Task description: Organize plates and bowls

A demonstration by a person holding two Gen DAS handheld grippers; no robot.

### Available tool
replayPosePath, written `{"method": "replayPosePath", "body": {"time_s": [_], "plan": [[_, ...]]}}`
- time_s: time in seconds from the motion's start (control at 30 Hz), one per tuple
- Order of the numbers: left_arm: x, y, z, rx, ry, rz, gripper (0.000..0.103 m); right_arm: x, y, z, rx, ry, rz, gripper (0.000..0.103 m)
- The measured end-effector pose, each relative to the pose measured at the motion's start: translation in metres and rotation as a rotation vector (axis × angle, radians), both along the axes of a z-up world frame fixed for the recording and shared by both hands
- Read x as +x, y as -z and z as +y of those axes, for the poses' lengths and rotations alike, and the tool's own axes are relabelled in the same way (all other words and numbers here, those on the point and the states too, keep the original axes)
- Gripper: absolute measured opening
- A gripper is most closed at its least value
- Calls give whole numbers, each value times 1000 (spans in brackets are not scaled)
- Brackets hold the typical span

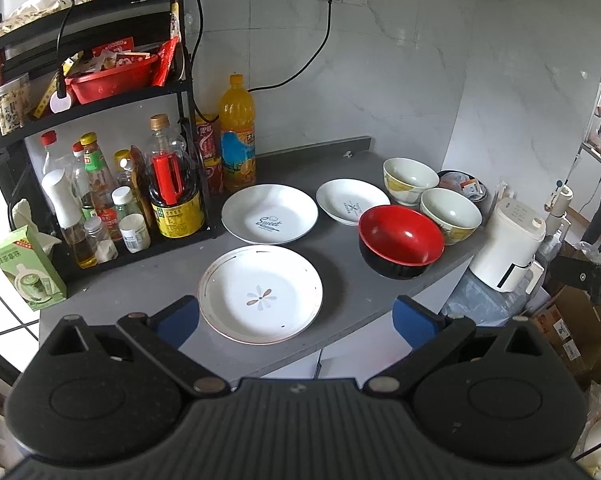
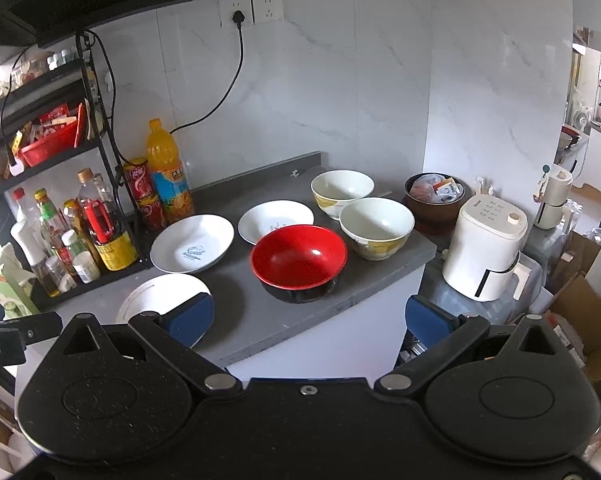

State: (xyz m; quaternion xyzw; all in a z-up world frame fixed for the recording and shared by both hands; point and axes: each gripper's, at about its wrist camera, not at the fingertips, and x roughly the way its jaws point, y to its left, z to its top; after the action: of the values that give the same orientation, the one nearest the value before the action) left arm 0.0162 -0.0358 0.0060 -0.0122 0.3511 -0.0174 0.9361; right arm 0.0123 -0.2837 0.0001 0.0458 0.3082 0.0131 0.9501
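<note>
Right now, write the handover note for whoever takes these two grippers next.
Left gripper: jaws open, empty, above the flower plate at the counter's front edge.
Right gripper: jaws open, empty, facing the red bowl.
Things: "Sweet" plate beside the bottle rack; a smaller plate behind the red bowl, possibly on another one; two pale bowls side by side at the right end.
Done: nothing visibly stacked or sorted yet.
Left: gather the plates into one stack, then group or nest the three bowls.
</note>
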Motion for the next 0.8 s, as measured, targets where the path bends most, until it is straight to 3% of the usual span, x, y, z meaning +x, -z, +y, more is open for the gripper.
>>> {"method": "replayPosePath", "body": {"time_s": [0.8], "plan": [[4, -4, 2, -25, -4, -20, 102, 3, 0, 0, 5, 18, 0, 103]]}}
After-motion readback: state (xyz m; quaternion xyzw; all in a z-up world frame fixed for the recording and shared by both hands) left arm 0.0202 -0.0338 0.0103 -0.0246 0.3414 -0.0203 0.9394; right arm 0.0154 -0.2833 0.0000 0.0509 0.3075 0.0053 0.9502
